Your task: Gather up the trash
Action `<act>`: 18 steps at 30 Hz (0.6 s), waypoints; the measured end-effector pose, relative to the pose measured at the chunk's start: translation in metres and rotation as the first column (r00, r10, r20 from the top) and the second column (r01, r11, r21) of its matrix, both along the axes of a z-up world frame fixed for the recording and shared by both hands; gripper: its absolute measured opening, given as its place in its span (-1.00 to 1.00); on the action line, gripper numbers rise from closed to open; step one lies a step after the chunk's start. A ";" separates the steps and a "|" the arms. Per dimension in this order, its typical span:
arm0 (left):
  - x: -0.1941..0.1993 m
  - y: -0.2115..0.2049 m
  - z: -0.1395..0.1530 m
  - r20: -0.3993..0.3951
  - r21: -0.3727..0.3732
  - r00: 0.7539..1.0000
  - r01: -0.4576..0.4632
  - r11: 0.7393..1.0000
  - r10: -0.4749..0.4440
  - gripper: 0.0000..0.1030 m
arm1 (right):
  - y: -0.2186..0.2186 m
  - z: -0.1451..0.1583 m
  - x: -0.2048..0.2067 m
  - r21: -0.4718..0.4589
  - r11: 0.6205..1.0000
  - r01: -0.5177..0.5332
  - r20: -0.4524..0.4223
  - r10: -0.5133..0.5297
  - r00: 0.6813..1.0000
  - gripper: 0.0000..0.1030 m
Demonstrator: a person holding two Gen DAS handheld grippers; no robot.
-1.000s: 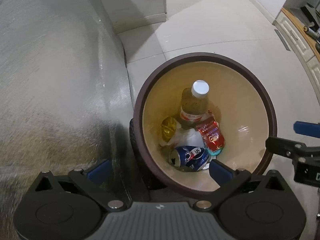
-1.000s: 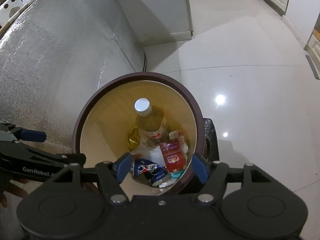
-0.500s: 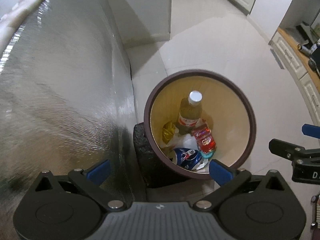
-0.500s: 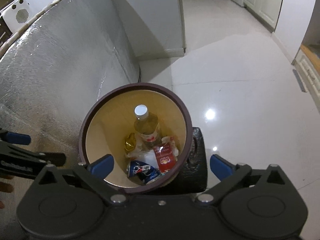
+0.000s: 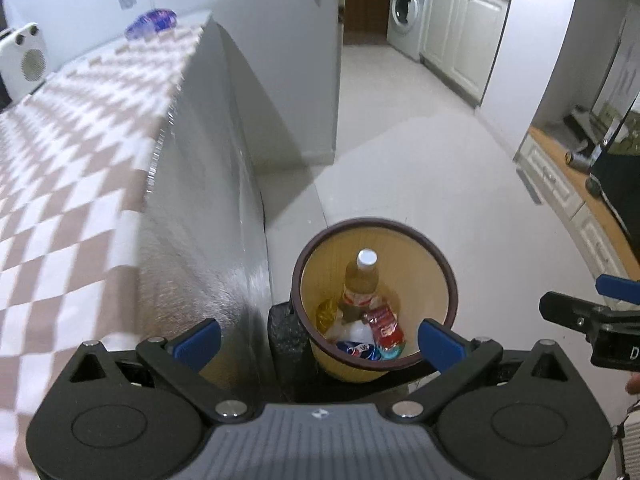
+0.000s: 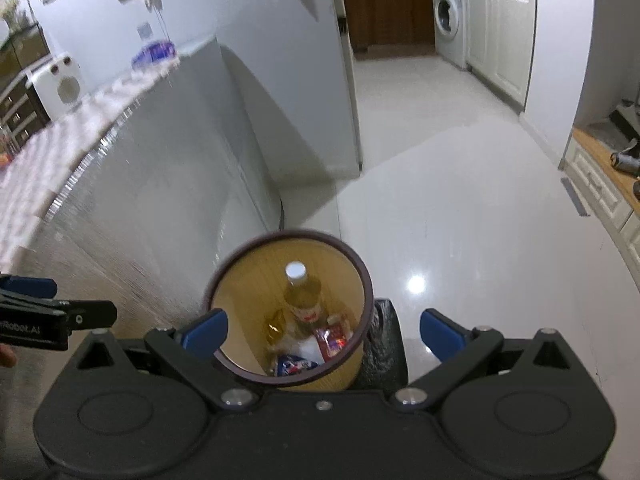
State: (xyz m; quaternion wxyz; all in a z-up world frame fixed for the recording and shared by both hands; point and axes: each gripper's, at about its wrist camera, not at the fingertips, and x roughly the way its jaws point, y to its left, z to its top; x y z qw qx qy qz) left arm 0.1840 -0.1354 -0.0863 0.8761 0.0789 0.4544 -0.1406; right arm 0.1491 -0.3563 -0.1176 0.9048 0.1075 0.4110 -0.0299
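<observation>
Both claws empty, fingers spread wide: left gripper [image 5: 318,340], right gripper [image 6: 323,334]. Trash bin [image 5: 450,280] on floor against table's [image 5: 80,152] foil-draped side, holding bottle [image 5: 362,284], can [image 5: 358,350], wrappers. Risk: views blurred; next reach may misjudge table edge.

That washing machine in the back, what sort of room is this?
Most likely a home kitchen or dining area: a washing machine beside white cabinets, a checked tablecloth, and a bin on tiled floor.
</observation>
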 end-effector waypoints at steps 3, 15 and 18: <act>-0.019 0.009 0.015 0.031 -0.028 1.000 0.000 1.000 0.001 1.00 | 0.006 0.019 -0.018 -0.002 1.000 -0.004 0.047 0.004 0.999 1.00; -0.086 0.057 0.053 0.116 -0.098 0.991 -0.049 0.994 0.060 1.00 | 0.040 0.068 -0.085 -0.004 1.000 -0.015 0.177 0.016 0.984 1.00; -0.097 0.071 0.060 0.143 -0.117 0.986 -0.063 0.991 0.080 1.00 | 0.049 0.076 -0.096 -0.024 1.000 -0.012 0.192 0.017 0.981 1.00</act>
